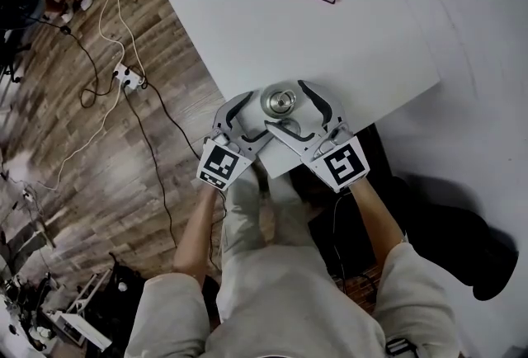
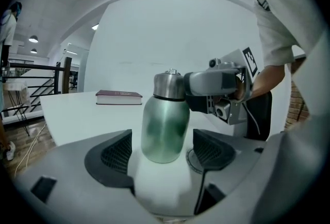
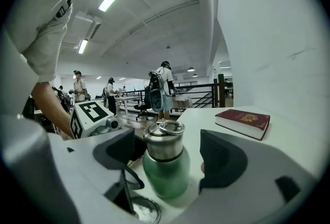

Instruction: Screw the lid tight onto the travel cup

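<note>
Standing upright — travel cup (image 3: 165, 163), lid (image 3: 164, 139) topmost.

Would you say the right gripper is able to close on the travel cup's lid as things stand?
Probably yes: the right gripper is open, its jaws either side of the lid, nothing else between them.

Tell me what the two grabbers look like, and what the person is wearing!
The left gripper and the right gripper are both light grey plastic, with two curved jaws lined with black ribbed pads. Each carries a white cube printed with black square markers. The person wears a pale, off-white top with short sleeves.
</note>
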`<state>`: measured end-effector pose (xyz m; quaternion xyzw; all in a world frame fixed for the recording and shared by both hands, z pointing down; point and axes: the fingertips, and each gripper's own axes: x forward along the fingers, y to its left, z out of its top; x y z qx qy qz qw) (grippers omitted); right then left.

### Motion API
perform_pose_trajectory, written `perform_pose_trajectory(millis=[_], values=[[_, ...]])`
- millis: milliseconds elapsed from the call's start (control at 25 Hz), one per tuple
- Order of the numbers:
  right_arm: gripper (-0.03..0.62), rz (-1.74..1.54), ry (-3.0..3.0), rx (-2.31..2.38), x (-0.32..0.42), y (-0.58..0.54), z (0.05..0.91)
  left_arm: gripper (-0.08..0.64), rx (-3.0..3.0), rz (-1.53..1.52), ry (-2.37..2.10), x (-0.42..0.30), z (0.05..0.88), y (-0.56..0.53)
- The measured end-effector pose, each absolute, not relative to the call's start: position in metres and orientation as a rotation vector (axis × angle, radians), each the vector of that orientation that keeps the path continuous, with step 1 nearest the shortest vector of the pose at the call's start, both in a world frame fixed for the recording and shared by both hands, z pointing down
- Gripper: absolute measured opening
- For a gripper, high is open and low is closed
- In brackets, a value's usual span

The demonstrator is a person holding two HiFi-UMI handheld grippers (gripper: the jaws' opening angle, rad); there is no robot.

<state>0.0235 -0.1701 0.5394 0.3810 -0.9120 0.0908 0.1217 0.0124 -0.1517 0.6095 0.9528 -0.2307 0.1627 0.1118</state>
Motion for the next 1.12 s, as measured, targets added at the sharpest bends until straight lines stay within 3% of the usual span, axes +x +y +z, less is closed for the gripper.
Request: perform_pose_trajectory(millis=[1120], values=[[0.261, 0.124, -2.754, 0.665, -0.012, -0.177, 0.529, 0.337, 2.862, 0.436, -0.605, 0.033, 0.597, -0.159]])
